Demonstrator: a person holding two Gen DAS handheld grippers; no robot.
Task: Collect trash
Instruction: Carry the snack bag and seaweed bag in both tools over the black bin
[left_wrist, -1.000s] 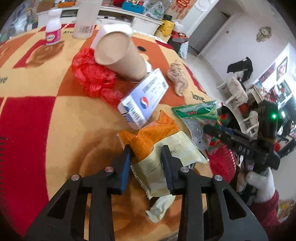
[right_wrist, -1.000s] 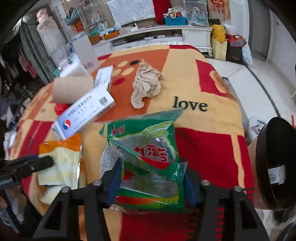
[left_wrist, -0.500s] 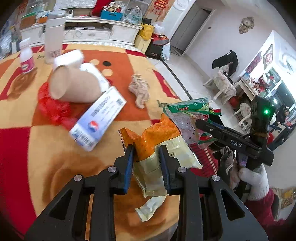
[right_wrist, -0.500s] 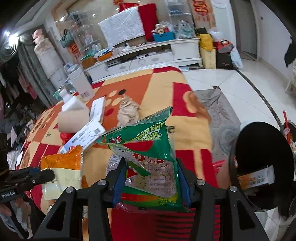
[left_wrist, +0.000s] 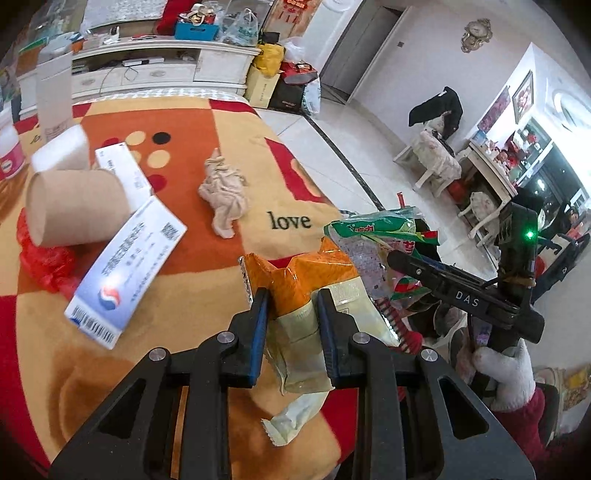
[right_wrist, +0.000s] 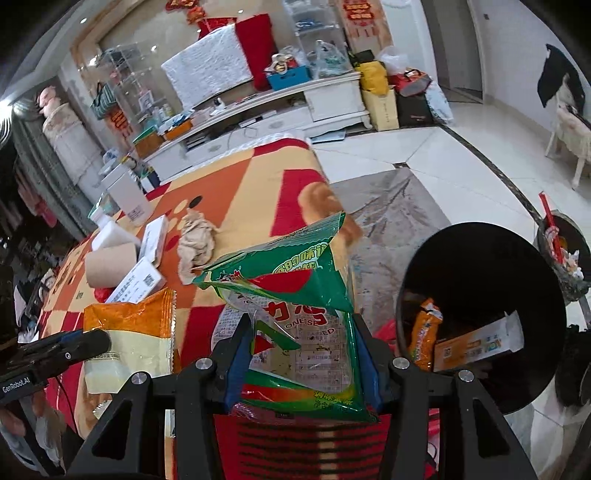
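Left tool grips orange wrapper; right tool grips green wrapper, left of black bin.

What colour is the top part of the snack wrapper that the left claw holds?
Orange, above a pale yellow lower part. The crinkled plastic snack wrapper shows best in the left wrist view.

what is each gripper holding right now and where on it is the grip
Left gripper: crinkled orange-and-cream snack wrapper, pinched across its middle. Right gripper: green-and-clear plastic snack bag, clamped by its two side edges near the bottom.
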